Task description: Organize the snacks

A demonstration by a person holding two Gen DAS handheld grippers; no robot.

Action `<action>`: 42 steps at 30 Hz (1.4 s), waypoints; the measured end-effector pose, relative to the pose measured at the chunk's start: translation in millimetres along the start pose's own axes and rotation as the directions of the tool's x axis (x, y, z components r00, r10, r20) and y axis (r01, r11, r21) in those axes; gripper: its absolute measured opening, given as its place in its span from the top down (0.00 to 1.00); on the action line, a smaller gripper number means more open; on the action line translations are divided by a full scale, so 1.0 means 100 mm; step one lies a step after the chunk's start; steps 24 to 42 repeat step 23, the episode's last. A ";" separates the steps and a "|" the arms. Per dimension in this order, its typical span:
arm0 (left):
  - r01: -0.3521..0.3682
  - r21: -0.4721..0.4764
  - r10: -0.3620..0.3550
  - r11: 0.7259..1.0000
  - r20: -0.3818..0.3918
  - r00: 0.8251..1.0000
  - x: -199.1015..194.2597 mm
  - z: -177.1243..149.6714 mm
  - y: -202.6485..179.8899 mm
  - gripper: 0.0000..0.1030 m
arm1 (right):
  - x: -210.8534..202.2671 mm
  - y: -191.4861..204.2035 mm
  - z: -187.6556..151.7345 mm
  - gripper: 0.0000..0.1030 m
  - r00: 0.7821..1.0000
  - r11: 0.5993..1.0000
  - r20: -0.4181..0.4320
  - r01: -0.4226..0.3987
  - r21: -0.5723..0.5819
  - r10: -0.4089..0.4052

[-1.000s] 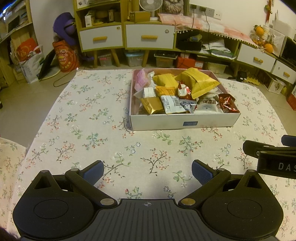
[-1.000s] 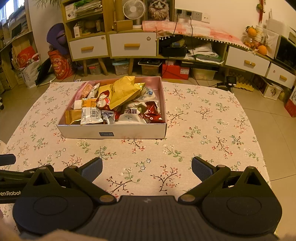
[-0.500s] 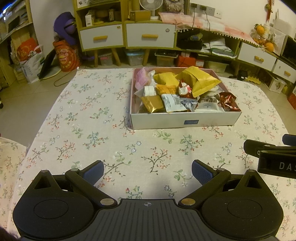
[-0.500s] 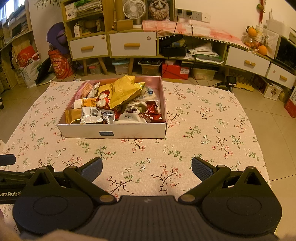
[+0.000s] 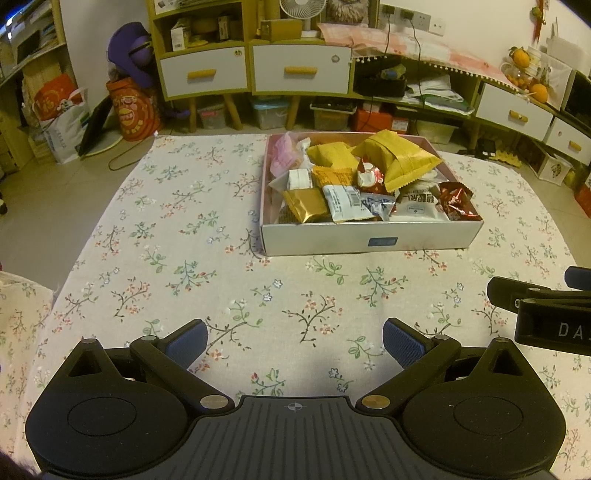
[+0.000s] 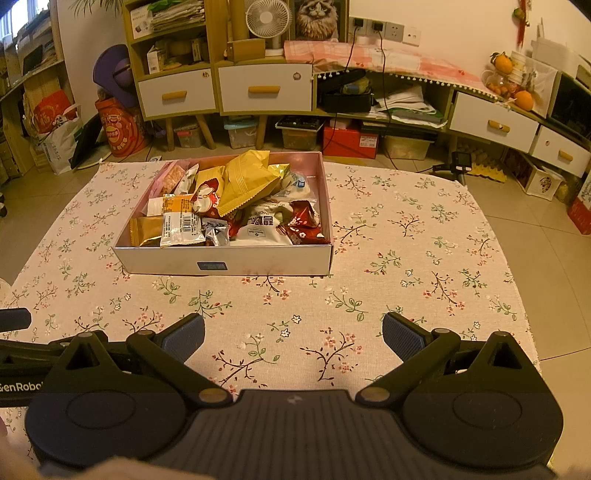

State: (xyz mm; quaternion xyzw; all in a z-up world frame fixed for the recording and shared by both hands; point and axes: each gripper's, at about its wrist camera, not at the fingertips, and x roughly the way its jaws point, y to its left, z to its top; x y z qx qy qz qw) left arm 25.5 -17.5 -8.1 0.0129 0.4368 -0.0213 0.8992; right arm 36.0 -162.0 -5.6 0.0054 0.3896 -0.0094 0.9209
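Floral cloth [image 5: 184,236] covers the bench; both hand-held grippers hang above its near part, neither touching anything.

Left hand-held gripper [image 5: 294,341]: blue pads set wide apart, nothing between them, only cloth below. Snack box [image 5: 369,242] lies ahead and a little to its right, well apart from the fingertips.

Right hand-held gripper [image 6: 293,338]: pads likewise spread wide, empty. From this gripper the snack box [image 6: 225,262] lies ahead and to its left, well apart.

The two grippers are side by side: the right one's black body enters the left wrist view at the right edge, and the left one's body shows at the left edge of the right wrist view.

Box contents, loosely heaped:
- large yellow bag [image 6: 247,181] on top, tilted, near the middle
- gold packet [image 5: 306,205] at the near left corner
- white barcode packet [image 5: 345,202] just beside it
- dark red wrapper [image 5: 456,201] at the near right corner
- white pouch [image 6: 264,227] beside the red wrapper

Beyond the bench: floor, white drawers [image 6: 266,88], a fan [image 6: 263,18].
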 end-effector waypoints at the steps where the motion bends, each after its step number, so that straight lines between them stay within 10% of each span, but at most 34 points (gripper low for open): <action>1: 0.000 0.000 0.000 1.000 0.000 1.000 0.00 0.00 0.00 0.01 | 0.00 0.00 0.00 0.00 1.000 1.000 0.001 0.001 0.000 -0.001; 42: 0.007 0.034 -0.008 0.999 0.015 1.000 -0.01 -0.05 -0.06 0.01 | 0.04 -0.03 -0.03 0.00 1.000 1.000 -0.001 0.015 0.006 -0.015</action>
